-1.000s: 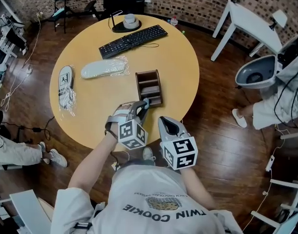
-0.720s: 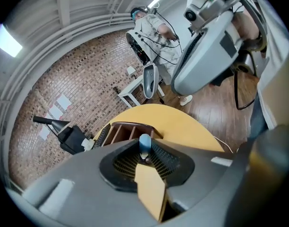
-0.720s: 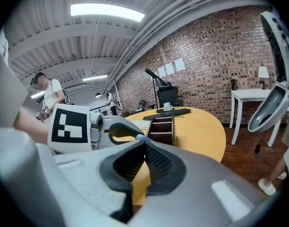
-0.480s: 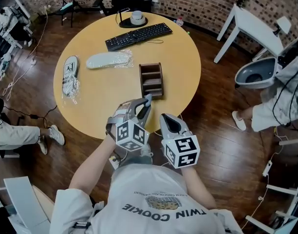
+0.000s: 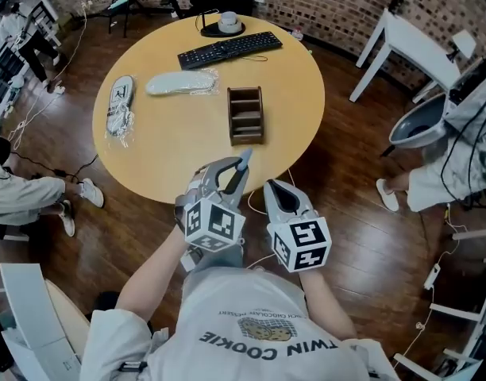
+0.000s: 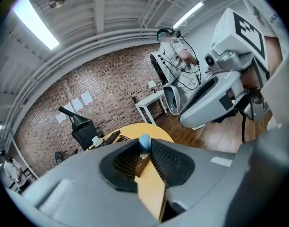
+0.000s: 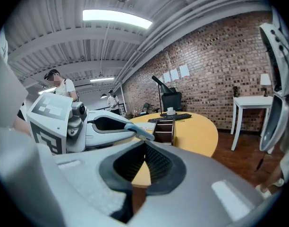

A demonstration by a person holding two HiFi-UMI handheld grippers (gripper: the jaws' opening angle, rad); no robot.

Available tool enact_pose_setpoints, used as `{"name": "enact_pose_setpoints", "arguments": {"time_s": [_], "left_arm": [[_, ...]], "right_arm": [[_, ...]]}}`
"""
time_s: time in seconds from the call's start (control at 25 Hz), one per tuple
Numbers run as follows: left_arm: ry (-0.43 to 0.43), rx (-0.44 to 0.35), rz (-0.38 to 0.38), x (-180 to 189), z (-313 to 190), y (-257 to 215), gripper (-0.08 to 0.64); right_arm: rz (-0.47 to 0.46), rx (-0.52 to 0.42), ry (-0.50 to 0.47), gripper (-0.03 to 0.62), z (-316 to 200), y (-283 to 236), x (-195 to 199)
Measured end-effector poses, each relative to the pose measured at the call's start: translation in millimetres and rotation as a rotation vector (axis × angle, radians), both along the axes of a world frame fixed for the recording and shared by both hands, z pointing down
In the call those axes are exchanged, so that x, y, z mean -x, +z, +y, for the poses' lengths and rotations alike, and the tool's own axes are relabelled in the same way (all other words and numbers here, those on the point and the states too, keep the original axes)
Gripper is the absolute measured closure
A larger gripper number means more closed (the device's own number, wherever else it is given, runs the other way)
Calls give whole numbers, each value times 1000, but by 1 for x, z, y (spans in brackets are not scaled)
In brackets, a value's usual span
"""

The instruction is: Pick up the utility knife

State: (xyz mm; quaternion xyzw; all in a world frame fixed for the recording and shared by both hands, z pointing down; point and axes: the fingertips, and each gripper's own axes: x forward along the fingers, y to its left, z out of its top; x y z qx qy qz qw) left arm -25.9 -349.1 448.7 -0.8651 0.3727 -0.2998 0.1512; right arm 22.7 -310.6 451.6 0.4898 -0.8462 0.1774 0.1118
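Observation:
My left gripper is shut on the utility knife, whose blue-grey end sticks out past the fingertips. It hangs over the near edge of the round wooden table. The left gripper view shows the knife pinched between the dark pads of the left gripper, blue tip forward. My right gripper floats beside it, to the right, off the table edge, jaws together and empty. From the right gripper I see the knife to the left.
A brown wooden organizer stands just beyond the knife. Farther back lie a black keyboard, two plastic-wrapped items and a cup on a black base. A white table and a person are at the right.
Both grippers have drawn back from the organizer toward the table's near edge and risen. The left one has rolled, the knife still in it.

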Motion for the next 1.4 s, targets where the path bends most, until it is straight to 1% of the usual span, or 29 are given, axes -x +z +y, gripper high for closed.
{"name": "enact_pose_setpoints", "arguments": {"time_s": [0.2, 0.4, 0.56, 0.76, 1.0, 1.4], "left_arm": [[-38, 15, 69, -8, 33, -11, 492], [-110, 46, 193, -17, 70, -20, 492], [-164, 68, 285, -17, 95, -31, 492], [-202, 57, 390, -16, 115, -58, 492], [-232, 72, 455, -6, 138, -63, 492], [-238, 97, 500, 24, 183, -61, 492]], "right_arm": [[3, -14, -12, 591, 28, -8, -8], [-5, -45, -34, 591, 57, -17, -16], [-12, -65, -58, 591, 74, -27, -18], [-6, -79, -96, 591, 88, -39, -14], [-3, -100, -100, 591, 106, -46, -6], [28, -93, -85, 591, 147, -45, 24]]}}
